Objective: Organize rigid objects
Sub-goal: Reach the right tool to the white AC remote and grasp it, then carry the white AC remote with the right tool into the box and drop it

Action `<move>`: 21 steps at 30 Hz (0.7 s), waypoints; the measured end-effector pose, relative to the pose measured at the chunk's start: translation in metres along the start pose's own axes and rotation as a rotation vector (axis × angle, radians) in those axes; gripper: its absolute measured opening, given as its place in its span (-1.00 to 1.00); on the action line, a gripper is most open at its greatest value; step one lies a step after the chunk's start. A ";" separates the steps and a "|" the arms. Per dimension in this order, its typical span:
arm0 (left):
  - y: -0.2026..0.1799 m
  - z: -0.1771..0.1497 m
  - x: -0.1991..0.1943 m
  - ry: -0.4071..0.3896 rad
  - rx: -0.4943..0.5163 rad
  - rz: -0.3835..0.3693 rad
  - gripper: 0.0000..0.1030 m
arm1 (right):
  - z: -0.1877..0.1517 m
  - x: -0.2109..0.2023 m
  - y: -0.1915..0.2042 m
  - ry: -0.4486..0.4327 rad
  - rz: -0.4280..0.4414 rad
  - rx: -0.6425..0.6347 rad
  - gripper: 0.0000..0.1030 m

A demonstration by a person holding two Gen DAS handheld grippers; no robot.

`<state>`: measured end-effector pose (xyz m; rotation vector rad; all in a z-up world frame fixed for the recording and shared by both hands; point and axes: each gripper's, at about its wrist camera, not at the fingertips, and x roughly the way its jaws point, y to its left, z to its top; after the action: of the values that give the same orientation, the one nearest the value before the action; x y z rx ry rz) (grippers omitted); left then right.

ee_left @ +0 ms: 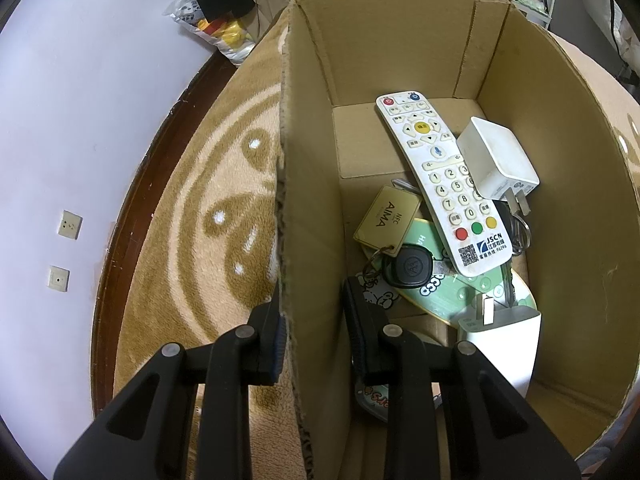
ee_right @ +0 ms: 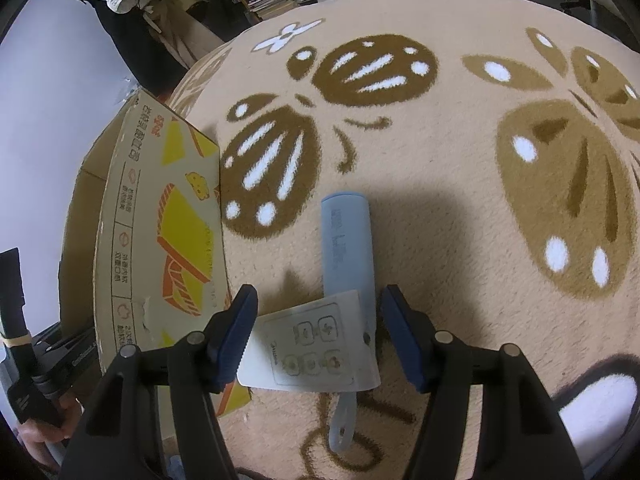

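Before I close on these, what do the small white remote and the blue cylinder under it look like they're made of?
Small white remote: likely hard plastic, smooth matte face with a printed or membrane button panel, slightly grubby. Blue cylinder: probably plastic or a rubbery coating, dull satin, faint raised lettering, with a matching soft-looking strap. Right gripper straddles both, pads not pressing.

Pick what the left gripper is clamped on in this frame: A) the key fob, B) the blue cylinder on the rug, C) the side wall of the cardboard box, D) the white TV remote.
C: the left gripper has one finger outside and one inside the box, pinching the cardboard box wall; the white TV remote lies loose inside.
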<state>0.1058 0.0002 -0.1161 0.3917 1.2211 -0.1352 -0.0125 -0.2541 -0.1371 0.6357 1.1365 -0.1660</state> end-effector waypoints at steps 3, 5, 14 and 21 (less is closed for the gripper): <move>-0.002 0.000 0.000 -0.001 0.004 0.003 -0.50 | 0.000 -0.001 0.002 0.003 0.013 -0.004 0.08; -0.003 0.000 0.000 -0.001 0.004 0.004 -0.49 | 0.000 -0.002 0.003 -0.002 0.015 -0.008 0.07; -0.006 -0.001 -0.001 -0.002 0.011 0.011 -0.49 | 0.002 -0.007 0.001 -0.028 0.072 0.017 0.06; -0.007 0.000 -0.001 -0.002 0.010 0.010 -0.49 | 0.003 -0.017 0.007 -0.075 0.061 -0.013 -0.38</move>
<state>0.1031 -0.0059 -0.1170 0.4068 1.2162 -0.1330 -0.0143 -0.2539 -0.1186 0.6469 1.0436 -0.1290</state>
